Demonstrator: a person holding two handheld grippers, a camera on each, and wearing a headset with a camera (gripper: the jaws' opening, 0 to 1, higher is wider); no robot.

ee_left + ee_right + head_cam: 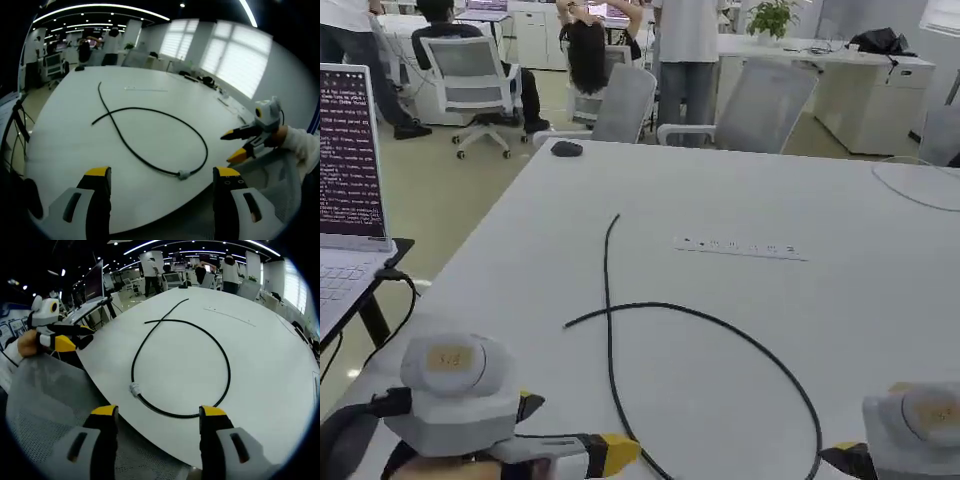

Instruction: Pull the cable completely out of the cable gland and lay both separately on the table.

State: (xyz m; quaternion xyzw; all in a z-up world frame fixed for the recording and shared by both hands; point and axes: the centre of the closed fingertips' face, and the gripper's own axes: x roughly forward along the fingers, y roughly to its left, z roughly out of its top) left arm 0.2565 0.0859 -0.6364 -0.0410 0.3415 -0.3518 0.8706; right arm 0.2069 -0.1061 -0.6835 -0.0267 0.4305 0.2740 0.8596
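Observation:
A long black cable lies in a big loop that crosses itself on the white table. Its near end runs into a small grey cable gland, which rests on the table close to the front edge. In the right gripper view the cable and gland lie just beyond my jaws. My left gripper is open and holds nothing, short of the table edge. My right gripper is open too, also off the table. In the head view the left gripper is at bottom left and the right gripper at bottom right.
A laptop stands on a side stand at the left. A thin white strip lies mid-table and a dark mouse at the far edge. Office chairs and people stand beyond. A grey mesh chair back is below the right gripper.

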